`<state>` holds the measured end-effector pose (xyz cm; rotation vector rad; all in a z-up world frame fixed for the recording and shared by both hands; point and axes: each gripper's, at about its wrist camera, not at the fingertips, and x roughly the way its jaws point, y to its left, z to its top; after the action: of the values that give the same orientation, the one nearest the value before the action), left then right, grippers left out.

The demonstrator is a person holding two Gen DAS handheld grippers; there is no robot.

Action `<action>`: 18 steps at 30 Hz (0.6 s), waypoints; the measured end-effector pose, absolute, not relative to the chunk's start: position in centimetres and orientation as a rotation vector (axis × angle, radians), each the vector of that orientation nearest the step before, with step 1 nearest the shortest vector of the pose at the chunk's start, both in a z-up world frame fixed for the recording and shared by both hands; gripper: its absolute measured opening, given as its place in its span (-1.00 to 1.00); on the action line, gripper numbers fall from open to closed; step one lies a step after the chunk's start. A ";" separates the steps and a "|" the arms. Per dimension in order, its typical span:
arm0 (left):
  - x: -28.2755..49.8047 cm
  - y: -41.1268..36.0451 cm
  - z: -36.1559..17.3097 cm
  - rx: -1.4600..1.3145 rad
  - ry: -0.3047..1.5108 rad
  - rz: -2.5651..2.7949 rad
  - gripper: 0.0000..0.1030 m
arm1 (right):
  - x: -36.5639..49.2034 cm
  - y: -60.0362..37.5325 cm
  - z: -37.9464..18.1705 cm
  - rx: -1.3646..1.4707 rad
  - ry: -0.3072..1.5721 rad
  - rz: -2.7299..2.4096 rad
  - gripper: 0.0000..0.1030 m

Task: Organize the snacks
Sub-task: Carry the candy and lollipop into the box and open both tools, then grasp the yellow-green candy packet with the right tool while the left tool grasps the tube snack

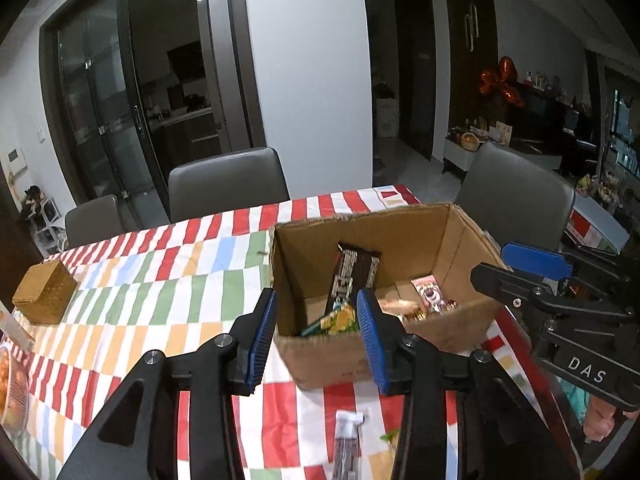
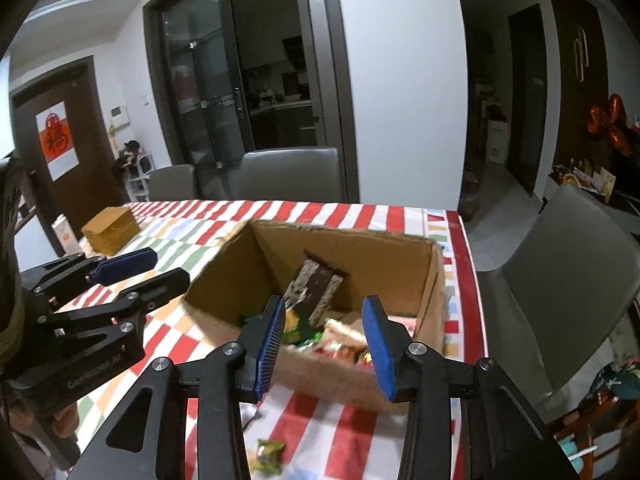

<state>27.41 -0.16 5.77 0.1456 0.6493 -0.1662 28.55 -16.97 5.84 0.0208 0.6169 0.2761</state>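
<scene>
An open cardboard box point(image 1: 400, 236) point(image 2: 344, 248) stands on the striped tablecloth. Inside it a dark brown snack pack point(image 1: 352, 276) point(image 2: 316, 288) leans upright, with a green and yellow packet point(image 1: 336, 320), a pink packet point(image 1: 430, 294) and several small wrapped snacks point(image 2: 340, 344). My left gripper point(image 1: 316, 336) is open and empty, just before the box's near wall. My right gripper point(image 2: 326, 344) is open and empty over the box's near wall. A long snack stick point(image 1: 348, 448) and a small green packet point(image 2: 270, 454) lie on the cloth below the grippers.
A woven box point(image 1: 44, 296) point(image 2: 110, 228) sits on the table's left side, with a white carton point(image 2: 66, 236) beside it. A basket of orange items point(image 1: 10, 388) is at the left edge. Grey chairs point(image 1: 228, 184) point(image 2: 568, 272) stand round the table.
</scene>
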 end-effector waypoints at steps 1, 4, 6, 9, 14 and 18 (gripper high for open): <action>27.0 0.0 5.7 0.142 0.650 -0.168 -0.21 | 28.0 -16.8 5.7 0.021 0.616 0.285 -0.20; 25.7 0.4 5.4 0.138 0.652 -0.170 -0.20 | 26.8 -16.2 5.1 0.017 0.622 0.307 -0.20; 24.8 0.6 5.1 0.141 0.653 -0.165 -0.18 | 26.1 -15.9 4.7 0.018 0.626 0.319 -0.20; 23.7 0.9 4.2 0.139 0.669 -0.171 -0.17 | 25.2 -15.5 4.1 0.024 0.637 0.331 -0.20; 22.4 1.3 2.3 0.137 0.707 -0.181 -0.17 | 23.9 -14.7 2.6 0.028 0.666 0.347 -0.20; 21.5 1.3 0.6 0.142 0.743 -0.198 -0.17 | 23.6 -14.3 1.3 0.031 0.704 0.363 -0.20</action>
<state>21.45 1.34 0.56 0.1423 0.7429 -0.1981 23.55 -14.28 1.27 0.0306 0.7039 0.3629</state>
